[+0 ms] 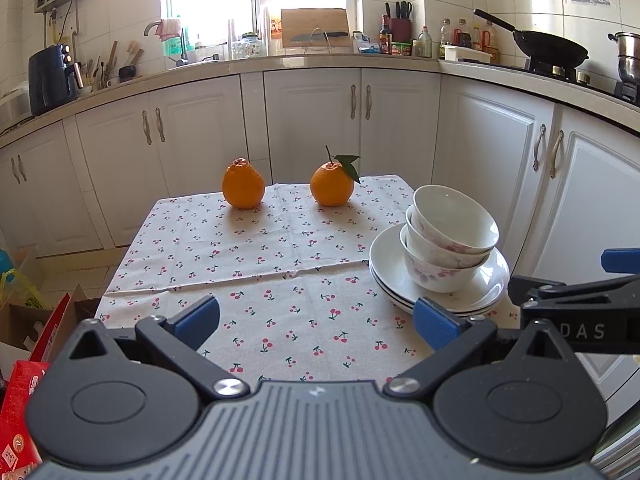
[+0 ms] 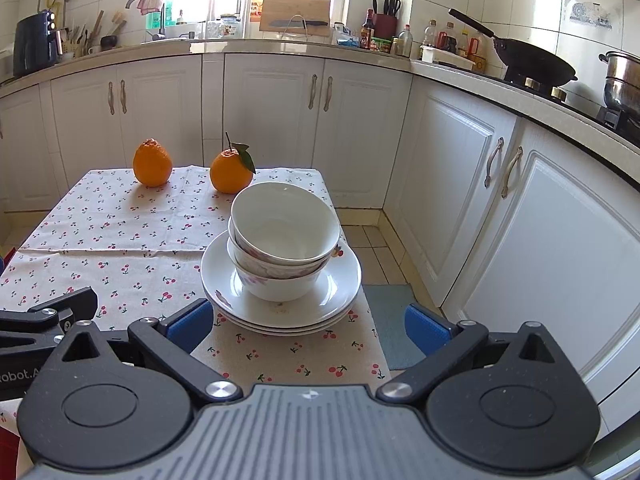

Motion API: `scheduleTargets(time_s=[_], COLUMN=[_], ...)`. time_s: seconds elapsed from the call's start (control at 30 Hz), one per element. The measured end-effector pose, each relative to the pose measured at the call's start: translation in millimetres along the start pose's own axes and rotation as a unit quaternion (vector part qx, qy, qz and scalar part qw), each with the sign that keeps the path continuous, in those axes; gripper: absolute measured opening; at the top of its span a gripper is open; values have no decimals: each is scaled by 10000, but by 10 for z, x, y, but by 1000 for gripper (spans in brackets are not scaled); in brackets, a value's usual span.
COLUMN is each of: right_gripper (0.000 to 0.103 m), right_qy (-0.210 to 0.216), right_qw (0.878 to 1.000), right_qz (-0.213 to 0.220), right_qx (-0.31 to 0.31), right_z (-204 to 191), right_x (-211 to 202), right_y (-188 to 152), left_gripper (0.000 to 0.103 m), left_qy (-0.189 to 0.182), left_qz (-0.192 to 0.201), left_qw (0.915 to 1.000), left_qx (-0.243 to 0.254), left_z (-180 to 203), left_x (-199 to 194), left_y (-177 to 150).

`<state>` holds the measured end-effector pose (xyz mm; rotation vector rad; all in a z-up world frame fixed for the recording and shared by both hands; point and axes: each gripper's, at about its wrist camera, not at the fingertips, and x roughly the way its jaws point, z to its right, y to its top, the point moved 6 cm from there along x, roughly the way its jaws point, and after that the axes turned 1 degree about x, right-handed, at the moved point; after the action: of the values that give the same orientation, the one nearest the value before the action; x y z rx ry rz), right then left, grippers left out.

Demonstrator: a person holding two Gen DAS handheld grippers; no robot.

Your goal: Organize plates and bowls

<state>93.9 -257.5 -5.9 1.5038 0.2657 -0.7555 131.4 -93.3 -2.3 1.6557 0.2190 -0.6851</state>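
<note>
Both tools low at the near edge of the table; I read them from the wrist views. Left gripper (image 1: 316, 322) spread wide, blue pads (image 1: 198, 318) far apart, nothing between them but the cherry-print cloth (image 1: 280, 264); right gripper (image 2: 308, 326) equally wide, holding nothing.

Stack of plates (image 2: 340, 292) sits just ahead of the right gripper, roughly centred between its fingers, apart from the pads; three rims show at the near edge (floral mark on the top one, left of centre). Nested bowls (image 2: 280, 248) stand on the plates, the upper ones tilted toward my left; I count three, white with pink flower print outside.

From the left gripper the same stack lies ahead and to the right, its near rim just beyond the right pad (image 1: 436, 326); whether they touch I cannot tell. The right tool's black body juts in at the far right of that view.

Two oranges (image 1: 244, 184) at the far edge of the cloth, ahead of the left gripper; the right-hand orange (image 1: 332, 184) carries a stem and leaf. White cabinets (image 1: 312, 120) beyond.
</note>
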Motion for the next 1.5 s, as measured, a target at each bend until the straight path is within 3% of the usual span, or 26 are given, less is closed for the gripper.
scheduleTargets(time_s=[1.5], right_gripper=[103], right_qy=[-80], right_qw=[9999], right_qz=[33], right_qx=[-83], right_z=[-34], right_x=[9], right_y=[35], left_gripper=[102], left_qy=[-8], left_qz=[-61], left_qw=[9999], left_qx=[-114], left_z=[-45], left_x=[29], left_y=[-12])
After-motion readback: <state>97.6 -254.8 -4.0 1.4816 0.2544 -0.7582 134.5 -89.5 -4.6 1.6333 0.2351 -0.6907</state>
